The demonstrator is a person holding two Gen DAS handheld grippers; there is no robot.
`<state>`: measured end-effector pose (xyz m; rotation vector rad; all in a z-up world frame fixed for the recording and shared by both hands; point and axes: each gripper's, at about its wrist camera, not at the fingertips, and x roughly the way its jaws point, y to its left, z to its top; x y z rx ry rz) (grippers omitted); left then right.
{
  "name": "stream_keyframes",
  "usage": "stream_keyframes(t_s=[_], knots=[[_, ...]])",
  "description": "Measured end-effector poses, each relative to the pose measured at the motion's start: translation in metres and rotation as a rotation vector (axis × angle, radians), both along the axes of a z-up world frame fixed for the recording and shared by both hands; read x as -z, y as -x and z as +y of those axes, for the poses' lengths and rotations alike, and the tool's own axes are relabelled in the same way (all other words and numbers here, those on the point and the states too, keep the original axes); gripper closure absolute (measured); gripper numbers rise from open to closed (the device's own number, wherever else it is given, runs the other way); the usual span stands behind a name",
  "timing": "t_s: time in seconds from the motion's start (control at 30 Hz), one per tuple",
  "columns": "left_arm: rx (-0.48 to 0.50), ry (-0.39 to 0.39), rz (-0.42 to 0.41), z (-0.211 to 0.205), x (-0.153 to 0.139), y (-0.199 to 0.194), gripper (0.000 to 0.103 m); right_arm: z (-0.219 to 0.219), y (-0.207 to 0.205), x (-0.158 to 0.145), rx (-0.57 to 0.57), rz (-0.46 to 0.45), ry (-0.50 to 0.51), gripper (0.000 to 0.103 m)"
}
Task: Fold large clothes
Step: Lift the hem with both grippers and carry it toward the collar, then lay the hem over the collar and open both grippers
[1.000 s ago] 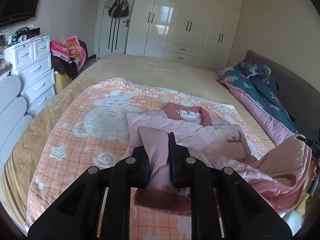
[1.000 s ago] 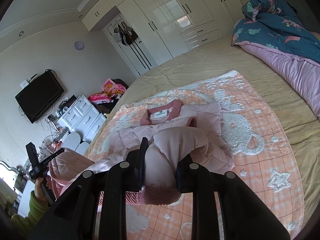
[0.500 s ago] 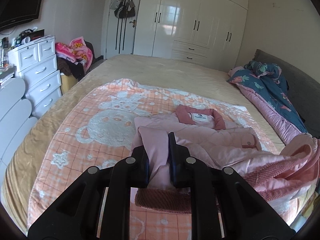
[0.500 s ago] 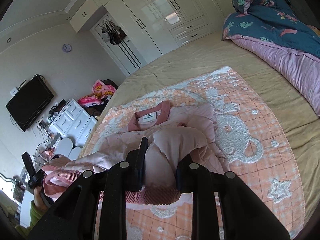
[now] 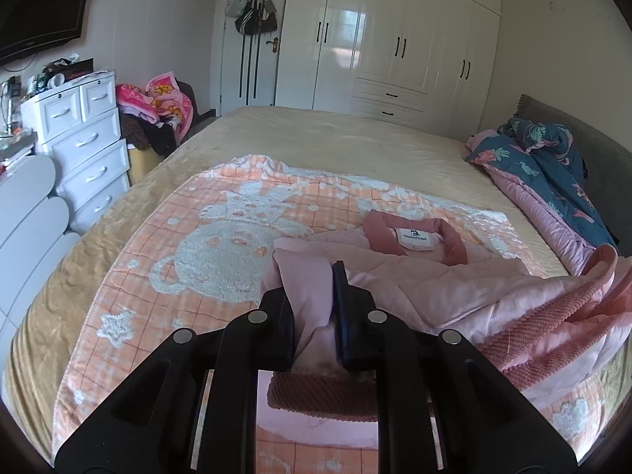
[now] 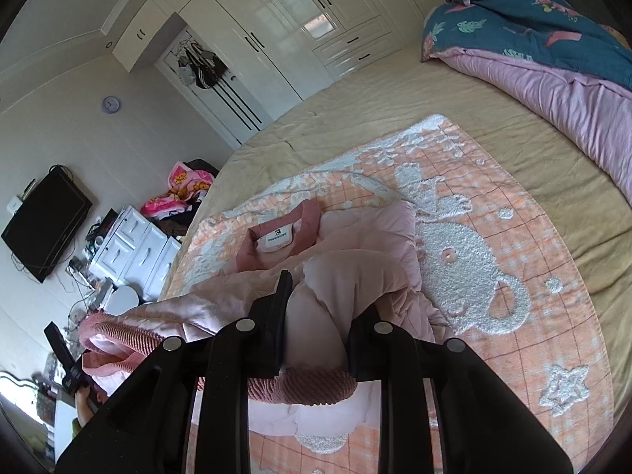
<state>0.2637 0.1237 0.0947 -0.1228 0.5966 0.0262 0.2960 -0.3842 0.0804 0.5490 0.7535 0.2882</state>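
Observation:
A light pink quilted jacket (image 5: 426, 276) with a darker pink collar (image 5: 414, 233) and ribbed hem lies on an orange and white bear blanket (image 5: 205, 260) on the bed. My left gripper (image 5: 312, 296) is shut on the jacket's lower edge, the ribbed hem (image 5: 320, 395) hanging below its fingers. My right gripper (image 6: 320, 304) is shut on the jacket's (image 6: 367, 237) other lower corner, hem (image 6: 304, 389) hanging below. Both hold the bottom lifted, folded toward the collar (image 6: 276, 237).
The beige bed sheet (image 5: 335, 138) spreads beyond the blanket. A blue and pink duvet (image 5: 553, 181) is bunched along the headboard side. White drawers (image 5: 79, 138) stand off the bed's left side, white wardrobes (image 5: 395, 47) at the far wall.
Both grippers have carried the jacket's bottom edge forward toward the collar. The lifted hem now reaches further over the jacket's body.

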Motion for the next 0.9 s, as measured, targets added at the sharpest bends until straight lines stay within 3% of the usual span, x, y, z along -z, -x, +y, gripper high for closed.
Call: stream_keyframes(t_s=[0.27,0.37,0.43,0.53,0.7,0.9], knots=[[-0.002,-0.003,0.005,-0.002,0.004,-0.014,0.094,-0.008,-0.017,0.009,0.007,0.041,-0.113,0.076],[-0.002,0.001,0.007,-0.003,0.005,-0.018,0.094,-0.013,-0.019,0.011,0.001,0.036,-0.18,0.069],[0.001,0.005,0.007,-0.003,0.005,-0.02,0.094,-0.016,-0.018,0.012,-0.001,0.022,-0.224,0.055],[0.004,0.008,0.004,-0.004,0.003,-0.02,0.094,-0.022,-0.013,0.01,0.003,-0.032,-0.315,0.027],[0.009,0.013,0.003,-0.005,0.002,-0.024,0.094,-0.025,0.002,0.001,0.03,-0.146,-0.339,0.019],[0.007,0.009,0.005,-0.006,0.002,-0.026,0.094,-0.023,0.04,-0.008,0.097,-0.359,-0.315,0.012]])
